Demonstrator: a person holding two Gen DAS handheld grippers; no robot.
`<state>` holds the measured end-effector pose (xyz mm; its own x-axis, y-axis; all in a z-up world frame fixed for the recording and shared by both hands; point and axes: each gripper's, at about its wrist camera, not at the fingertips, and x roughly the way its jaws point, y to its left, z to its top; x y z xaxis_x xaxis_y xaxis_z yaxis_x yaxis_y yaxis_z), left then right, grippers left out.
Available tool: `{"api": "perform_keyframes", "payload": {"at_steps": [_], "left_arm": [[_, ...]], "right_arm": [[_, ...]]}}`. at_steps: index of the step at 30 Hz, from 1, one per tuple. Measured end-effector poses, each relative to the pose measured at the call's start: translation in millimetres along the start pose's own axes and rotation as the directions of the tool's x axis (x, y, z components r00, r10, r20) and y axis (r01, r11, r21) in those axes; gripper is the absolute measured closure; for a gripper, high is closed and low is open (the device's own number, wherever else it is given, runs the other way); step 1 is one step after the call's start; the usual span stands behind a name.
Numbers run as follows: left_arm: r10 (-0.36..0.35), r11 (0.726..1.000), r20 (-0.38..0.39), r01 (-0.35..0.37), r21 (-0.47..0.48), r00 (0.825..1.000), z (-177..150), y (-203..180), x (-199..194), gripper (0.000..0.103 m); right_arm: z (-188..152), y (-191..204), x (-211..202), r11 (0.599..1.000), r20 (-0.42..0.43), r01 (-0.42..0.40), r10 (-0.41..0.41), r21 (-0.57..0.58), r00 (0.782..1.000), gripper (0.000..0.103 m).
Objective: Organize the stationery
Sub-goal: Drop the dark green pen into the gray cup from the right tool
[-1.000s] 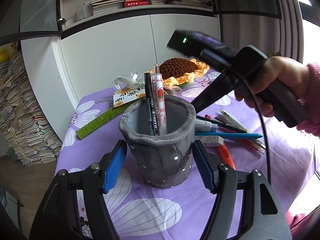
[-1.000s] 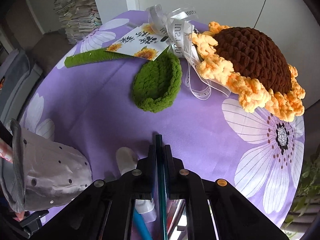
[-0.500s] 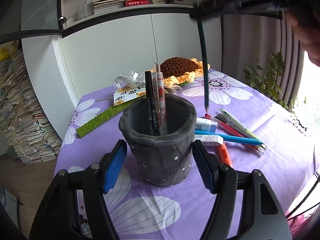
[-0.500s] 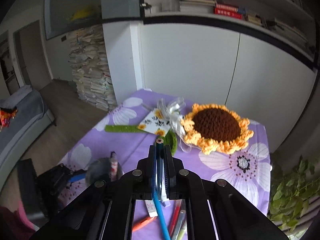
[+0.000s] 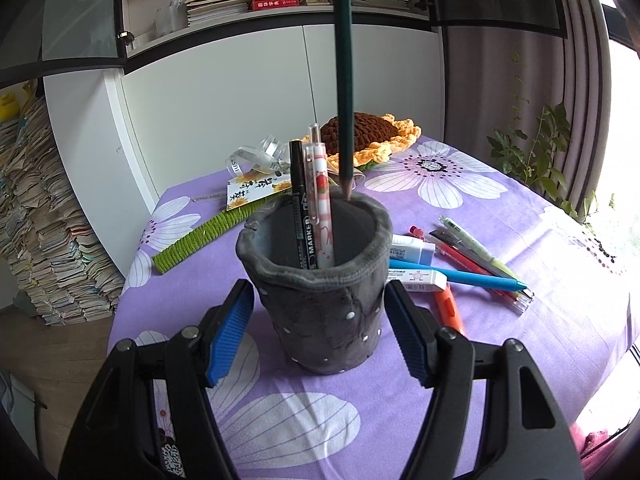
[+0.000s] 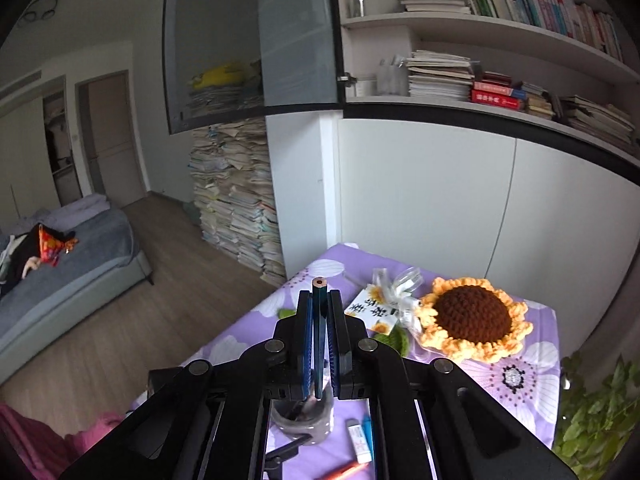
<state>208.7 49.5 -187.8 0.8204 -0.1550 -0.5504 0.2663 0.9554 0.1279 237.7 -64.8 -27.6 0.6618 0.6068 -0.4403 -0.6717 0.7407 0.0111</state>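
I am at the insertion step: my right gripper clamps a dark green pencil upright, tip at the far rim of the grey cup mid-table, which my left gripper brackets with wide fingers, untouching; next, lower it straight in.

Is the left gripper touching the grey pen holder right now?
Apart. The left wrist view shows the left gripper open, a visible gap between each blue pad and the grey pen holder.
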Motion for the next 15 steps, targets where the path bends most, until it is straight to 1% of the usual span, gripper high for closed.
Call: {"api": "perform_keyframes", "payload": {"at_steps": [2, 6, 11, 15], "left_arm": [[-0.001, 1.0, 0.001, 0.001, 0.002, 1.0, 0.2, -0.6, 0.0, 0.036], [-0.001, 1.0, 0.001, 0.001, 0.003, 1.0, -0.4, -0.3, -0.1, 0.036], [0.0, 1.0, 0.001, 0.0, -0.001, 1.0, -0.4, 0.5, -0.5, 0.036], [0.0, 1.0, 0.001, 0.0, 0.0, 1.0, -0.7, 1.1, -1.1, 0.036]], "right_arm": [[-7.7, 1.1, 11.7, 1.0, -0.037, -0.011, 0.011, 0.005, 0.999, 0.096], [-29.1, -1.6, 33.7, 1.0, -0.116, -0.002, 0.005, 0.023, 0.993, 0.096], [-55.7, -12.2, 56.9, 0.997, -0.218, -0.016, 0.033, 0.08, 0.975, 0.096], [-66.6, -24.3, 59.6, 0.993, -0.27, -0.003, 0.034, 0.115, 0.962, 0.095]]}}
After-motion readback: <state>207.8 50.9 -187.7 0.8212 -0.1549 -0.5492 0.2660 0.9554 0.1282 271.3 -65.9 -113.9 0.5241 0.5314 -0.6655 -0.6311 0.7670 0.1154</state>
